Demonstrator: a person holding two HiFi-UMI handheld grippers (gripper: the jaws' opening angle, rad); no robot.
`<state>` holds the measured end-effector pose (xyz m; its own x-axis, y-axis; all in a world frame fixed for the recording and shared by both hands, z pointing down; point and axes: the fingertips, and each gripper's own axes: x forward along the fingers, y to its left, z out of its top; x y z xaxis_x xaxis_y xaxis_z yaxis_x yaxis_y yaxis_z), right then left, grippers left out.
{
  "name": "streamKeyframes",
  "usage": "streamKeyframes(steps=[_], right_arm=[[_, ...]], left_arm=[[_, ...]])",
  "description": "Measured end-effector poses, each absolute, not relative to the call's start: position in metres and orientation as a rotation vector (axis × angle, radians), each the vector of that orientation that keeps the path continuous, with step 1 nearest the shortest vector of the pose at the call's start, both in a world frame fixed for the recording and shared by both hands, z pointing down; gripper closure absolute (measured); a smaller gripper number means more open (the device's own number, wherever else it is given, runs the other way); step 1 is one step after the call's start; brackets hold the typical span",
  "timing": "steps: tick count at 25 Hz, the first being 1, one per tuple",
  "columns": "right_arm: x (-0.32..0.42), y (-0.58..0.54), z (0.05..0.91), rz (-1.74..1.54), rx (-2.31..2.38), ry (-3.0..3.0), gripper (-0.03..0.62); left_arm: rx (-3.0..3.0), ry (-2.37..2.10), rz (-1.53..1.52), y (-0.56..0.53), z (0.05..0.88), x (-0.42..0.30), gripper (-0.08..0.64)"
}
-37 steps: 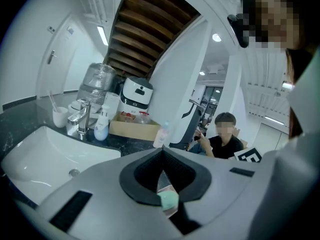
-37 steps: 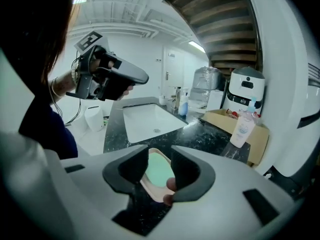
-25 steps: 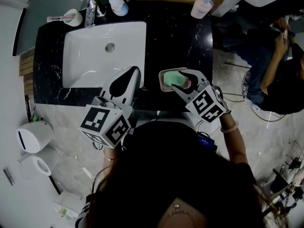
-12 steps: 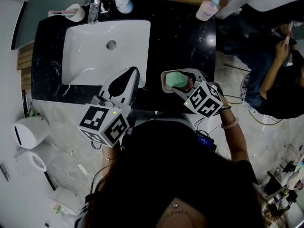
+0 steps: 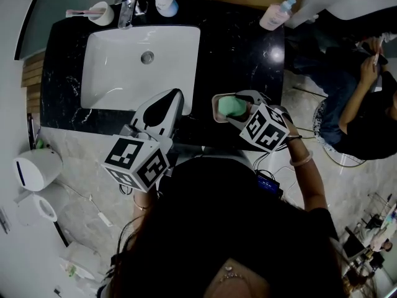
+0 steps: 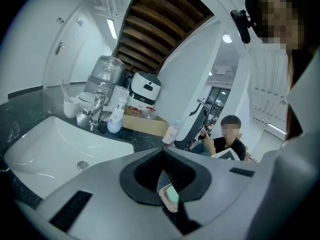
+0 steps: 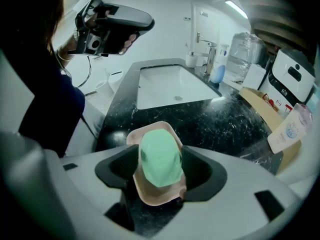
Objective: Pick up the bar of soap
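Black top [image 5: 236, 228], pale bangle [image 5: 300, 161]; white hand-held grippers [image 5: 177, 94] bear marker cubes [image 5: 138, 163].

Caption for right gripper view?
Right gripper, fingers just opened wide, straddles green soap bar in its pink dish on black counter.

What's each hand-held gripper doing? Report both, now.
Left hand-held gripper: closed, empty.
Right hand-held gripper: open, jaws have just been opening, bar of soap between them, not gripped.

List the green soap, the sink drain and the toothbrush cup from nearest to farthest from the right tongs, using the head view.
1. Green soap, in the dish at the counter's front edge.
2. Sink drain, farther up and left.
3. Toothbrush cup, at the far-left corner.
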<state>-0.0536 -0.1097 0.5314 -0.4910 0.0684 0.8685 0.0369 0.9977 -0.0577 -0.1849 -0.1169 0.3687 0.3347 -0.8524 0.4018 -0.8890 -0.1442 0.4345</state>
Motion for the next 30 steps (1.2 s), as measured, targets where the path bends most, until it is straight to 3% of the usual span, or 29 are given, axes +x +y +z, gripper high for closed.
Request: streamKeyframes(steps=[30], right_arm=[[-0.053,-0.105,0.548,0.007,-0.157,-1.788,0.345]], left_arm=[[2.019,-1.46,0.04,-0.115,0.371,-0.186,0.552]])
